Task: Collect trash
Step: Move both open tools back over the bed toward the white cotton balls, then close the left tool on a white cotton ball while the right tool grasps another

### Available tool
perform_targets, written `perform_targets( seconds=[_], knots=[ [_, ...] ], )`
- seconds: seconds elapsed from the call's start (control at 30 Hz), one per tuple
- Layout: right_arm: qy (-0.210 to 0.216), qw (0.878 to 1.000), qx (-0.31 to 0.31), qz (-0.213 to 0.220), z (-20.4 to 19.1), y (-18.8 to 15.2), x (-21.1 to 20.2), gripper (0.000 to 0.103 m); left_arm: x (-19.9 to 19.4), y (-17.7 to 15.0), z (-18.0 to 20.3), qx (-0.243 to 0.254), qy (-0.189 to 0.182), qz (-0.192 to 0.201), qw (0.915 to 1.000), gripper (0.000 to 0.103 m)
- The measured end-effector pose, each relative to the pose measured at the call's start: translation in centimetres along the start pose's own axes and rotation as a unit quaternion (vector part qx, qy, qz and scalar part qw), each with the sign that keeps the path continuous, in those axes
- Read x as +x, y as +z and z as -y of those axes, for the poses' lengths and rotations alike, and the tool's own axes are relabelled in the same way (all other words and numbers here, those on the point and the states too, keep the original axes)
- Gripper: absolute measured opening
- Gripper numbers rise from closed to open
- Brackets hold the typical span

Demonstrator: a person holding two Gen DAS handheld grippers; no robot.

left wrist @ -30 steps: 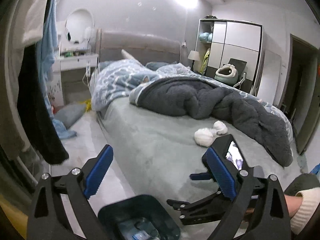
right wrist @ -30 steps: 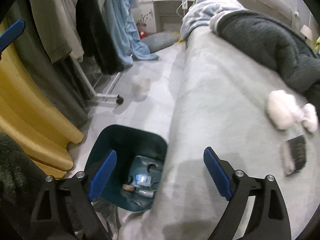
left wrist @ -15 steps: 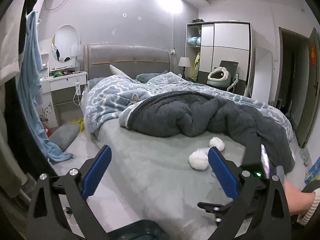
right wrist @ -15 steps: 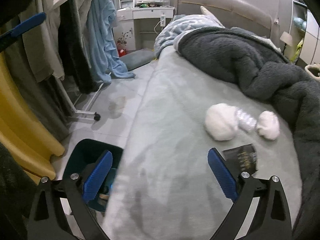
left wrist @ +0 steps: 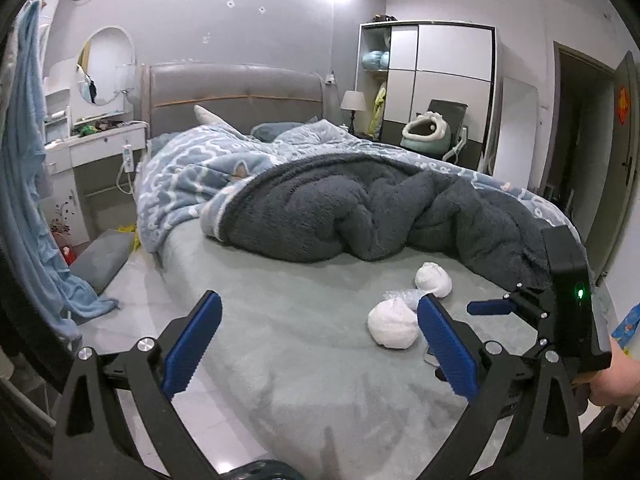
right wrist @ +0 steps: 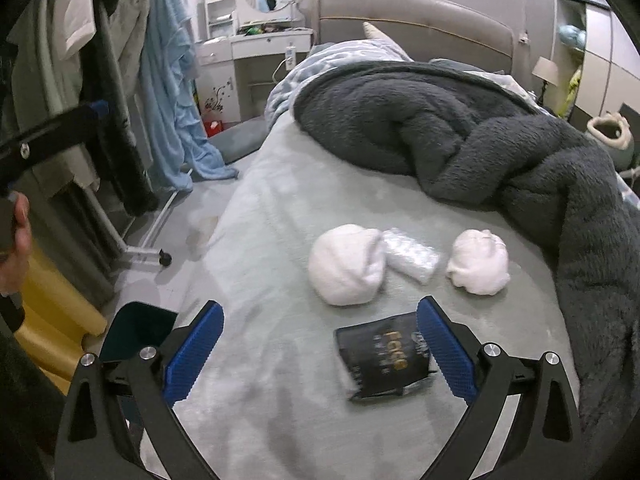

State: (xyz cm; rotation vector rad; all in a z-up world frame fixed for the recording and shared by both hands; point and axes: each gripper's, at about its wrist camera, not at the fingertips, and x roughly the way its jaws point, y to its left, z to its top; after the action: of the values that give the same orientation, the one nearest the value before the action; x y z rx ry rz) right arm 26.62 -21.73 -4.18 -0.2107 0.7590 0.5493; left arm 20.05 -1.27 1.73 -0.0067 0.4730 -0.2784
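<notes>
Here, your right gripper (right wrist: 320,344) hung over the grey-green bed sheet (right wrist: 256,360) with its jaws spread wide and nothing between them. A flat black packet with gold letters (right wrist: 380,358) lay just beside its right finger. Behind the packet sat two white crumpled paper balls (right wrist: 346,266) with a clear plastic wrapper (right wrist: 410,254) between them. Your left gripper (left wrist: 316,334) was wide apart and empty too.

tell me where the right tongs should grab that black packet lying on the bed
The black packet lies flat on the grey bedsheet, so come from above and pinch across its narrow width near the middle. The open right tongs already straddle part of it; its far corner looks slightly lifted, offering an edge.
</notes>
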Motion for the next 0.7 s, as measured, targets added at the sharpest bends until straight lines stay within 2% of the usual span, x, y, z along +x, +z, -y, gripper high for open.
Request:
perform_targets(
  seconds=[0.43,0.7],
  knots=[
    [-0.005,0.999,0.037,0.036,6.8,1.1,-0.6,0.098,5.3,-0.1,2.7,0.004,-0.058,-0.03,0.9979,0.099],
    [-0.015,0.997,0.07,0.043,10.7,1.0,0.7,0.098,9.2,-0.7,4.7,0.013,-0.062,-0.068,0.9957,0.099]
  ],
)
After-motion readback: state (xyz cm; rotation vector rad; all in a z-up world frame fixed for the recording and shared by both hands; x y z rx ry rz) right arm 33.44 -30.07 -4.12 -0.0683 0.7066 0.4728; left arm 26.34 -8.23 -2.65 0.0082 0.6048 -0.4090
